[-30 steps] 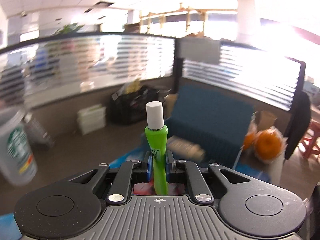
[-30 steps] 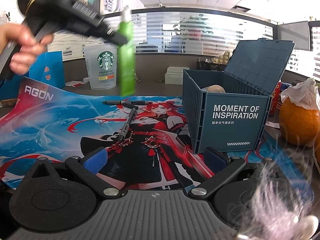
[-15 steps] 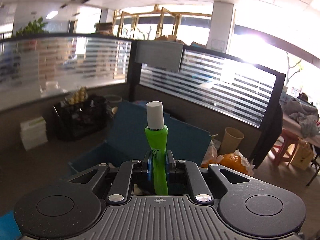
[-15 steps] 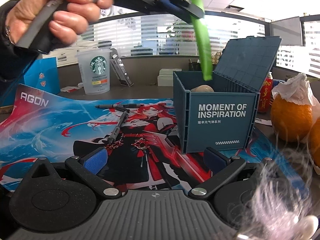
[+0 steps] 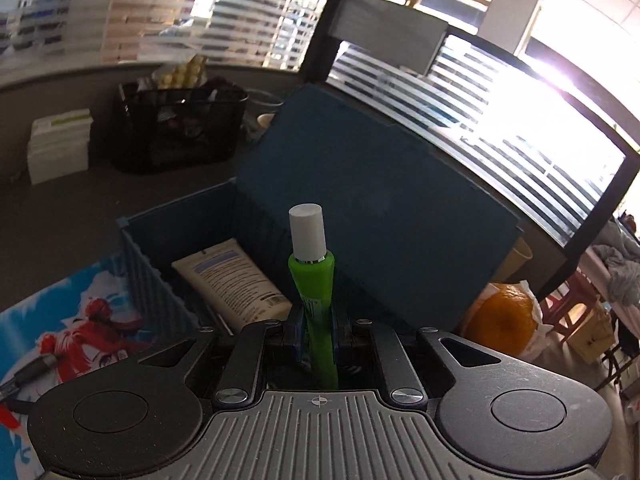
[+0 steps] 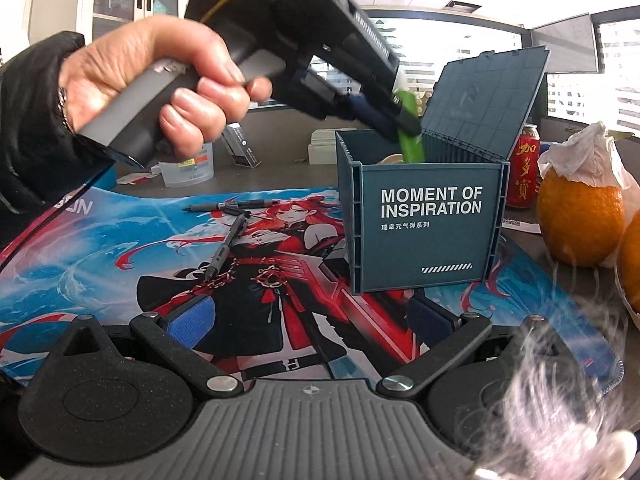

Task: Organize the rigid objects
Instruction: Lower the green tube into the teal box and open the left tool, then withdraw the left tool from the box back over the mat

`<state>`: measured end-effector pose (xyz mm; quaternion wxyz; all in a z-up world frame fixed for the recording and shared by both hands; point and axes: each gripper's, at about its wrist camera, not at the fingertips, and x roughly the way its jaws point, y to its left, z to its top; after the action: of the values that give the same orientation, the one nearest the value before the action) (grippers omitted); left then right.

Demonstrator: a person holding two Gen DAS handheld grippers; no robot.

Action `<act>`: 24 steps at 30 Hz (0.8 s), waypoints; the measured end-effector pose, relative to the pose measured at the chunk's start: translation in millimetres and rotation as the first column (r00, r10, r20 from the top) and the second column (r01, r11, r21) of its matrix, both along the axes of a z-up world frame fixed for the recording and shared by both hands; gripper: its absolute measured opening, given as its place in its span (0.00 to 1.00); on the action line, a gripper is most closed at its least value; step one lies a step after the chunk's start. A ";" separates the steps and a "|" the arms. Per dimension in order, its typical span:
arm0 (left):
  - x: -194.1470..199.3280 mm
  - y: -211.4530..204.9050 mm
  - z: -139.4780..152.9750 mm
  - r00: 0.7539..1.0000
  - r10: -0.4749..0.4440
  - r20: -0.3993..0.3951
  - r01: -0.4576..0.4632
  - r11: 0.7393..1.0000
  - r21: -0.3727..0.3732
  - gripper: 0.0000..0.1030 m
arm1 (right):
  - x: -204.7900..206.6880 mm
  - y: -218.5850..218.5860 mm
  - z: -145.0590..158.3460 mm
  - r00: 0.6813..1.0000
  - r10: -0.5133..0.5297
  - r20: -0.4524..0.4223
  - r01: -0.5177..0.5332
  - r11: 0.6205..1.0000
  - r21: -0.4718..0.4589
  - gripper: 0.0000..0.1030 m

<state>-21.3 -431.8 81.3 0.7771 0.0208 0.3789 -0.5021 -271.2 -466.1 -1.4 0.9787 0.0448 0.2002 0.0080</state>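
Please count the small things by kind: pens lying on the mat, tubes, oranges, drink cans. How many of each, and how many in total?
Pens on the mat: 2
Tubes, green tube and white tube: 2
Oranges: 2
Red can: 1
Total: 7

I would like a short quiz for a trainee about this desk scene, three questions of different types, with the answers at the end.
1. True or false: the lid of the blue box is closed.
2. What does the left gripper hold? A) a pen B) a green tube C) an orange
3. Fill in: the pens lie on the printed ____.

Key:
1. False; the lid stands open.
2. B; its lower end hangs over the open box.
3. mat; the right gripper is open and empty above it.
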 end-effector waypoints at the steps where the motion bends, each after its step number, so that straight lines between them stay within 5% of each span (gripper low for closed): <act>1: 2.3 -0.9 -0.9 1.000 0.006 -0.003 -0.006 1.000 0.004 0.11 | 0.0 -0.1 -0.3 1.000 0.001 -0.001 -0.001 1.000 0.001 1.00; 13: 13.8 -11.9 -0.3 0.998 0.067 0.006 -0.067 0.997 0.043 0.19 | -0.3 3.1 -0.1 1.000 0.012 -0.006 -0.012 1.000 -0.005 1.00; 15: 13.8 -14.9 3.5 0.996 0.079 0.033 -0.081 0.996 0.045 0.30 | 0.0 4.2 -0.2 1.000 0.013 -0.008 -0.013 1.000 -0.006 1.00; 17: 12.5 -15.0 9.9 0.992 0.101 0.070 -0.103 0.994 0.035 0.60 | 0.2 5.3 -0.4 1.000 0.016 -0.010 -0.016 1.000 -0.009 1.00; 21: 4.3 -6.1 27.3 0.983 0.102 0.152 -0.105 0.994 0.014 0.67 | -0.3 7.7 0.9 1.000 0.018 -0.008 -0.018 1.000 -0.019 1.00; 24: -2.9 10.8 42.2 0.971 0.108 0.211 -0.110 0.994 0.000 0.81 | 0.4 8.5 1.1 1.000 0.018 -0.006 -0.018 1.000 -0.018 1.00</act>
<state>-24.2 -421.0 123.5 0.8392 0.0579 0.2978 -0.4513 -270.8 -457.6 -0.3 0.9784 0.0343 0.2033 0.0150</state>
